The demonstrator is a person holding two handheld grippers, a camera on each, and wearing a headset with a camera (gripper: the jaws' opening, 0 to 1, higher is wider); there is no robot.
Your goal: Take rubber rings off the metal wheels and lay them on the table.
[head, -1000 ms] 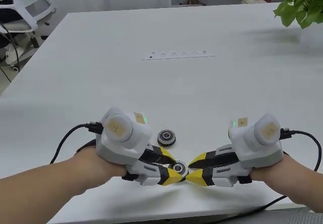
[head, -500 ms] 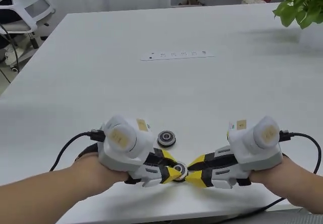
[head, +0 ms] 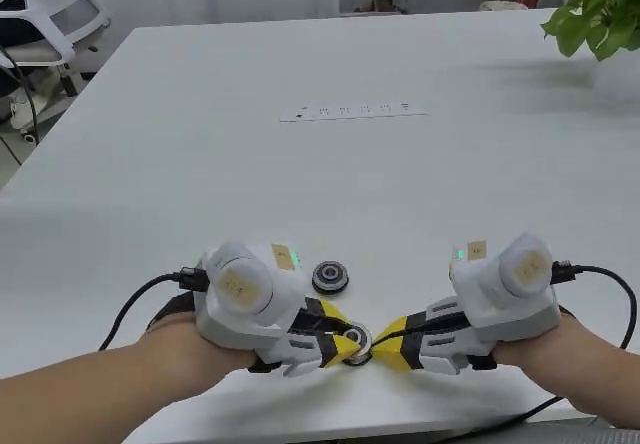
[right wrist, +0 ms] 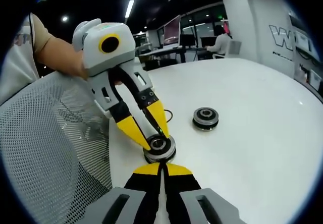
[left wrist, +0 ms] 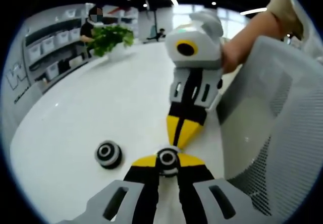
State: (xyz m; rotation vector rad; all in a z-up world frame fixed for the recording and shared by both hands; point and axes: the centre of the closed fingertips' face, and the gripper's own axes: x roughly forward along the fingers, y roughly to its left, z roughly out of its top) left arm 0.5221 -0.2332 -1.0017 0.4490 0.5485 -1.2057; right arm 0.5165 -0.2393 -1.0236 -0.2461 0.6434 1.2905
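Note:
A small metal wheel (head: 358,341) with a black rubber ring sits near the table's front edge, and my left gripper (head: 348,343) is shut on it. In the left gripper view the wheel (left wrist: 167,157) lies between my yellow tips. My right gripper (right wrist: 161,167) is shut, its tips pressed against the near rim of that wheel (right wrist: 160,148). I cannot tell whether they pinch the ring. From the head view the right gripper (head: 388,352) meets the left one nose to nose. A second wheel (head: 330,276) lies flat on the table just beyond.
The white table (head: 300,164) stretches far ahead, with a flat power strip (head: 352,110) across its middle. A green plant (head: 590,9) stands at the far right corner. A mesh chair back (right wrist: 50,143) is close behind the front edge. Cables trail from both grippers.
Both grippers have stayed together at the wheel and drifted slightly toward the table's front edge. The second wheel has not moved.

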